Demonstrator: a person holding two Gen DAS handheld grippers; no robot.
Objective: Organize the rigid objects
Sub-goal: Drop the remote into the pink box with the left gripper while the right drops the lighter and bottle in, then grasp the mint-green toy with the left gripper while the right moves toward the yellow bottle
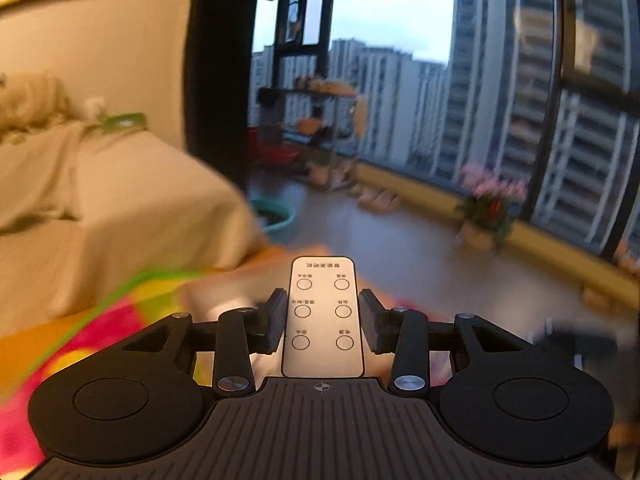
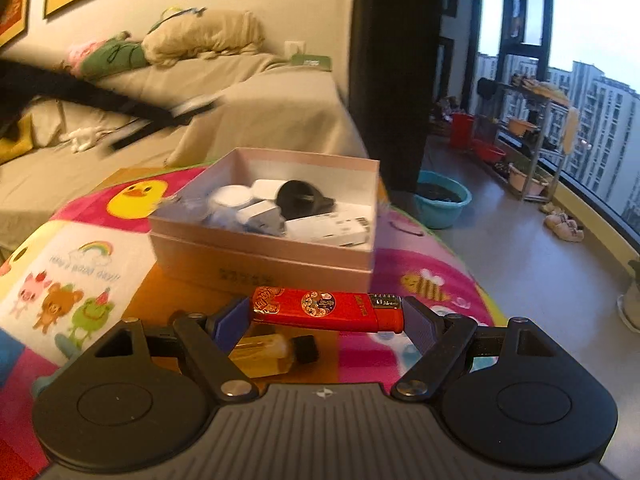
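Both my tongs are holding something. My left gripper (image 1: 323,320) is clamped on a white remote control (image 1: 323,316), its pads pressing the two long sides, and the remote points forward, lifted in the air above the blurred colourful table mat (image 1: 120,316). Beyond the remote I see a beige sofa (image 1: 120,200) to its left and a pot of pink flowers (image 1: 490,208) far to its right by the window.

My right gripper (image 2: 326,318) holds a red lighter (image 2: 326,311) crosswise, one blue pad at each end, the metal head toward my right finger. I take the pink box (image 2: 264,248) as landmark: the lighter hangs just in front of it, toward me, over the mat (image 2: 80,264). Inside the box lie white items and one black round thing, which I cannot name exactly. A small bottle of yellow liquid (image 2: 272,354) with a black cap lies on the mat in front of the box, under the lighter. Behind the box is the sofa (image 2: 260,104), and to its right, on the floor, a teal basin (image 2: 442,200).
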